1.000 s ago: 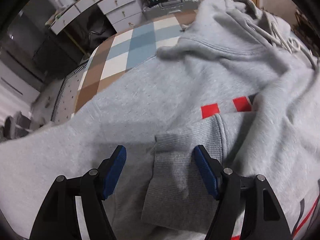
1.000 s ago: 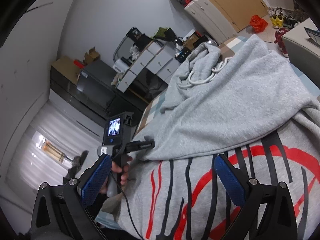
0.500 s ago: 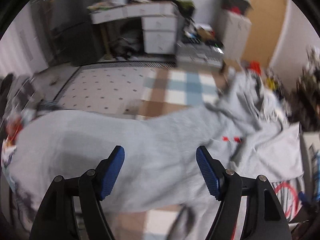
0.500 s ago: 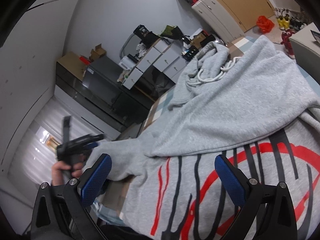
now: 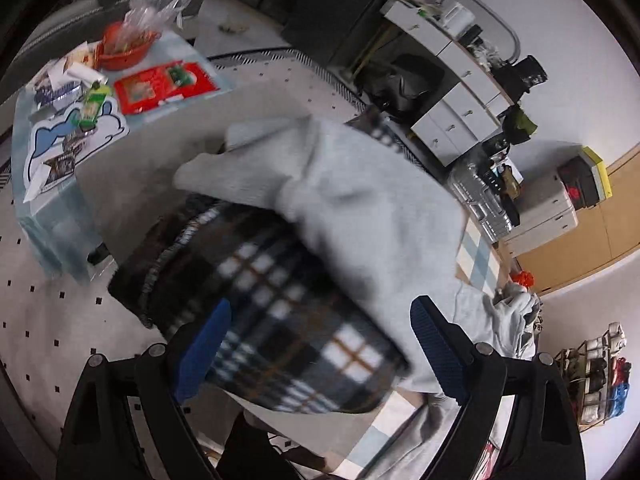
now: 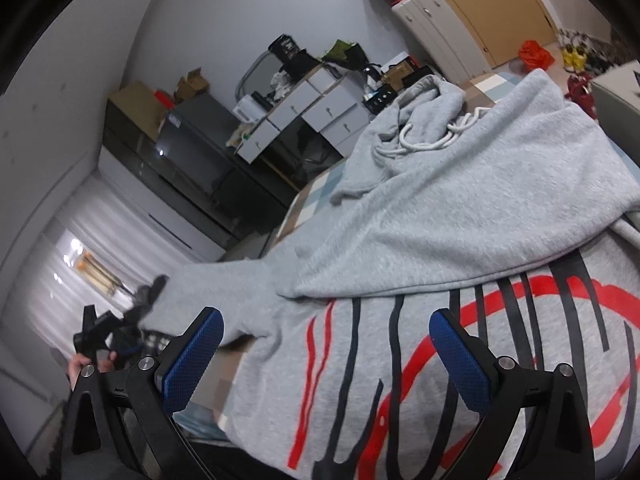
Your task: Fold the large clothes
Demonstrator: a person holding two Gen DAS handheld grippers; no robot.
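Grey fleece hoodie (image 6: 460,208): spread across the checked table top (image 6: 316,196), one side already folded over the red and black print (image 6: 500,320); hood (image 6: 416,120) bunched at the far end, white drawstring (image 6: 424,142) loose on it.
Handling: soft, bulky, fairly heavy for cloth; will sag and drag, not slippery. Best taken at a hem, cuff or seam, where the fabric is doubled.
Sleeve (image 6: 224,292): trails off the near left edge of the table; in the left view it looks draped over a dark plaid cloth (image 5: 288,320), but that view is blurred, so I cannot be sure how the two lie.
Side table (image 5: 52,152): well apart on the floor, crowded with a red bowl (image 5: 124,46), a red packet (image 5: 164,84) and papers; not in the way.
Drawer units (image 6: 304,108): against the far wall, cluttered on top; clear of the work.
Right claw (image 6: 326,352): jaws wide apart, hovering over the print, holding nothing.
Left claw (image 5: 320,344): jaws wide apart, nothing pinched; plaid cloth and grey sleeve show between them.
Obstruction: hanging sleeve and loose drawstring likely to snag a fold.
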